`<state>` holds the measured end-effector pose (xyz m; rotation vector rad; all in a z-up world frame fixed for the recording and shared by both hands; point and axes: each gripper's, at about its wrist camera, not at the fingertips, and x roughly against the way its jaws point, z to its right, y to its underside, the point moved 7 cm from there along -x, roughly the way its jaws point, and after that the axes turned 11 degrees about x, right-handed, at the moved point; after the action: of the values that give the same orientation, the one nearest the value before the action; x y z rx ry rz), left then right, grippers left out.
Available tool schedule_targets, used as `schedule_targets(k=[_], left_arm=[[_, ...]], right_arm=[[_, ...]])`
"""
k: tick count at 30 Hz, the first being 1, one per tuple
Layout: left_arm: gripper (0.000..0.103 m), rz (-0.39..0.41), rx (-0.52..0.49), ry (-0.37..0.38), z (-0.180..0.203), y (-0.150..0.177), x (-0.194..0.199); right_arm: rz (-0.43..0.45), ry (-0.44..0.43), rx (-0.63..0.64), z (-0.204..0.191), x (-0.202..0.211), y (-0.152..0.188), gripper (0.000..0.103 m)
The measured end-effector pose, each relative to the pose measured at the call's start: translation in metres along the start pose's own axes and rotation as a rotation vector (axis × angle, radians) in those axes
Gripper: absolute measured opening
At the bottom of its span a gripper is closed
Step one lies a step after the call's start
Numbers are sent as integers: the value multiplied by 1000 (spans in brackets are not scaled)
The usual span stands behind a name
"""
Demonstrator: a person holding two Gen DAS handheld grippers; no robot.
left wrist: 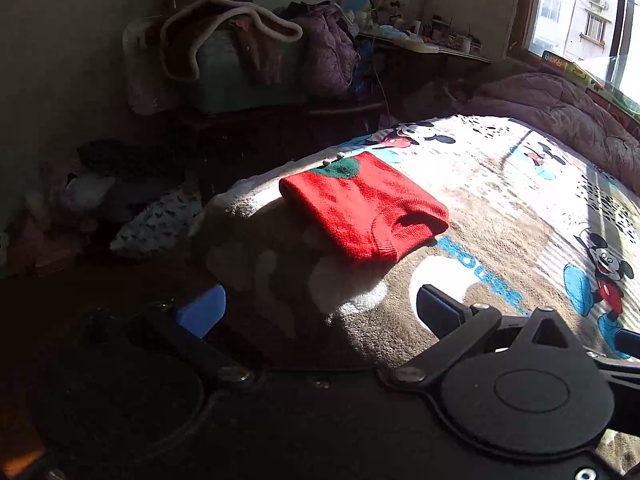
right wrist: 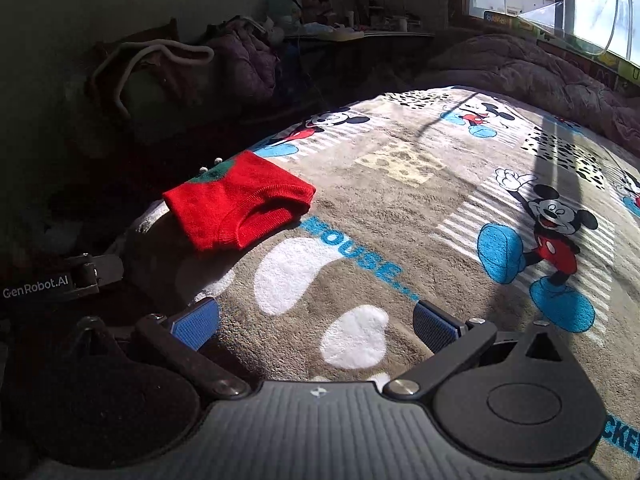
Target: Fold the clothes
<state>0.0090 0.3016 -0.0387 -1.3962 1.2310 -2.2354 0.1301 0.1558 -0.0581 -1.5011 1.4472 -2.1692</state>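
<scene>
— Looking at it from both wrist cameras, what did you have in front of you?

— I had a red sweater (left wrist: 362,208) lying folded into a compact packet near the edge of the bed, on a cartoon-print blanket (left wrist: 500,208). Its ribbed neckline faced me, and a green patch with small pale beads sat at its far end. My left gripper (left wrist: 320,312) hung short of it over the blanket, fingers spread wide with nothing between them. My right gripper (right wrist: 316,326) was the same: blue pads (right wrist: 434,328) parted, empty, well apart from the sweater and to its right.

— So the fold was done?

— I judged it nearly so. The packet looked tidy, and neither tool touched it.

— How did you expect it to handle?

— It was soft knit, light and floppy, I reckoned. Nothing fragile except perhaps those beads. The layers would slide over one another and sag if I lifted from a single corner, and the fleecy blanket beneath would drag on it.

— Where would you have taken hold?

— I thought the two folded side edges were best, one gripper on each, pinching through all the layers so the packet stayed together. I would have kept clear of the neckline, since ribbing stretches, and of the beaded end.

— Anything else nearby?

— A heap of clothes (left wrist: 120,200) lay on the floor beyond the bed, in shadow, too dim to sort out.
</scene>
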Motion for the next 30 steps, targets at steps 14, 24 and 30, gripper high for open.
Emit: schedule_targets(k=[14, 24, 30], left_arm=[[103, 55, -124, 6, 6, 4, 38], [103, 67, -125, 29, 6, 6, 63], [103, 85, -115, 30, 4, 5, 76]], right_arm=[[24, -10, -30, -8, 30, -3, 102], [46, -18, -52, -9, 53, 0, 102], [71, -13, -65, -11, 70, 0, 102]])
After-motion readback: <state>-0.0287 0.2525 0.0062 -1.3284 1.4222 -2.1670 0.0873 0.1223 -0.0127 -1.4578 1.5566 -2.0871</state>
